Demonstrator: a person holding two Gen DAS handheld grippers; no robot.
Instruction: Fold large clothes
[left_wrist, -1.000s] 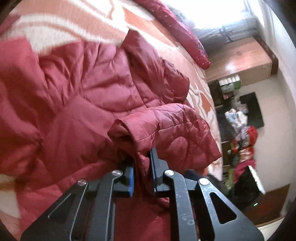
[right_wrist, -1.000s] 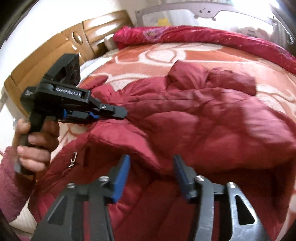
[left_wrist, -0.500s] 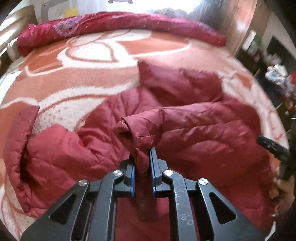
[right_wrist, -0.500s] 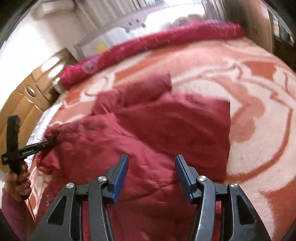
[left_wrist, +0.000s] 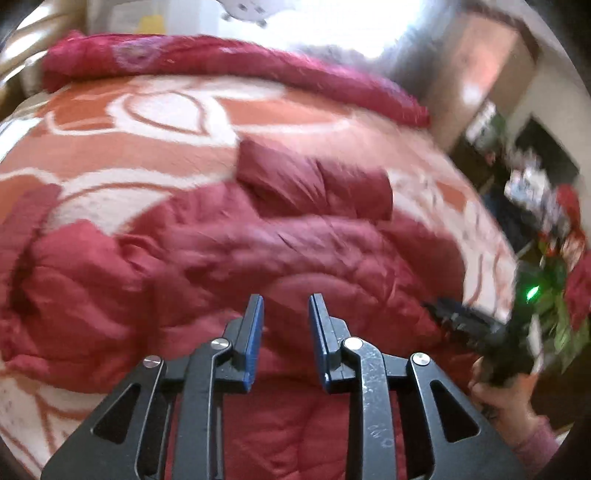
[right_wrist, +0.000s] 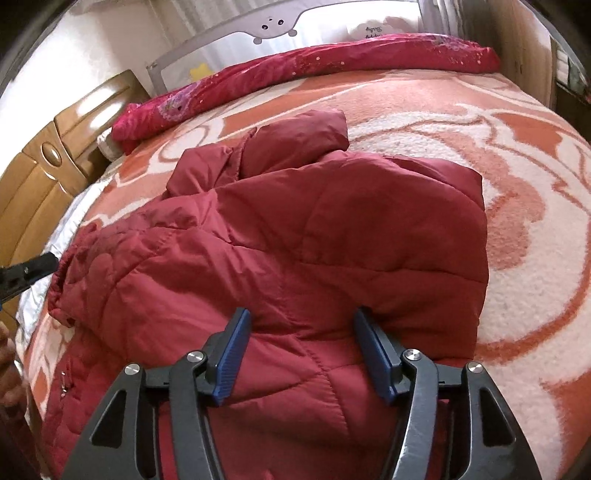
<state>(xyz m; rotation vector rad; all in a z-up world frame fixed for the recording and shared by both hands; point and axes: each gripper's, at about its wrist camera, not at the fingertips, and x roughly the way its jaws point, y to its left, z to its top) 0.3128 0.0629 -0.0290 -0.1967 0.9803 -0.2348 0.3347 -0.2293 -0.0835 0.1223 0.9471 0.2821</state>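
A dark red quilted jacket (left_wrist: 295, 243) lies partly folded on the bed, its hood toward the far side. My left gripper (left_wrist: 286, 306) hovers over the jacket's middle; its jaws are opening and nothing is between them. The right wrist view shows the jacket (right_wrist: 332, 229) with one side folded across its body. My right gripper (right_wrist: 301, 321) sits low over the near folded edge, its jaws opening, and puffy fabric bulges between the blue pads unpinched. In the left wrist view the right gripper (left_wrist: 461, 325) shows at the right, held by a hand (left_wrist: 506, 398). The left gripper's tip (right_wrist: 33, 269) pokes in at the left edge.
An orange and white patterned blanket (right_wrist: 517, 184) covers the bed. A rolled red quilt (right_wrist: 295, 62) lies along its far edge, in front of a grey bed rail (right_wrist: 229, 33). A wooden headboard (right_wrist: 44, 177) stands at the left. Cluttered shelves (left_wrist: 535, 177) stand beyond the bed's right side.
My left gripper has let go of the sleeve cuff it pinched and lifted off; the sleeve now lies on the jacket. My right gripper moved down onto the near edge and spread wider.
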